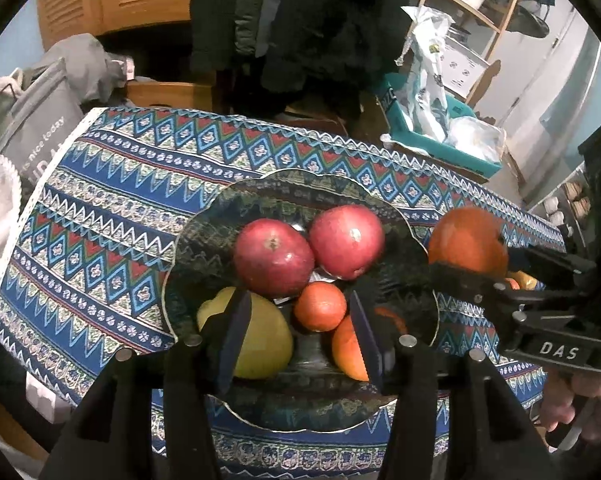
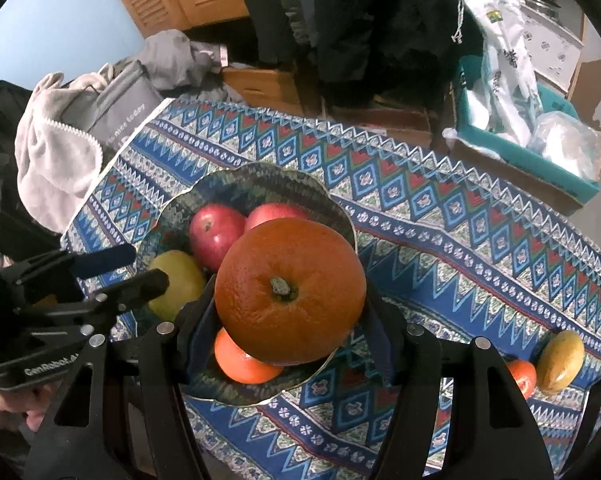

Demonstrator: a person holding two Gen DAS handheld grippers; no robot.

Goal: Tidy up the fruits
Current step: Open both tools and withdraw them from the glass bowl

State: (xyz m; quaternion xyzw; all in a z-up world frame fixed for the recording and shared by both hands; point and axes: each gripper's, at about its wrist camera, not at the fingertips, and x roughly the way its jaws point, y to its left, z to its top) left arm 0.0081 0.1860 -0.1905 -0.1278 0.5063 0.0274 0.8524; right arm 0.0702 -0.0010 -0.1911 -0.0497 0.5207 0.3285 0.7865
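Mostly loaded: dish holds 5 fruits, 1 orange in transit, 2 pieces outstanding.

Inspection finds the scalloped glass dish (image 1: 380,194) on the patterned tablecloth (image 1: 100,216) already carrying 2 red apples (image 1: 274,256) (image 1: 346,240), 1 yellow-green pear-like fruit (image 1: 260,336), 1 small tangerine (image 1: 320,306) and 1 further orange fruit (image 1: 350,350) at the near side. The right gripper (image 2: 288,320) has its jaws set wide around a large orange (image 2: 290,290), gripping it at both flanks and holding it above the dish's near rim, not yet released. The left gripper (image 1: 298,332) hovers over the dish with jaws apart and nothing between them. Outstanding on the cloth to the right, well apart from the dish: 1 small tangerine (image 2: 522,376) and 1 yellow oval fruit (image 2: 560,356), touching or nearly so. Judged roughly 2/3 complete.
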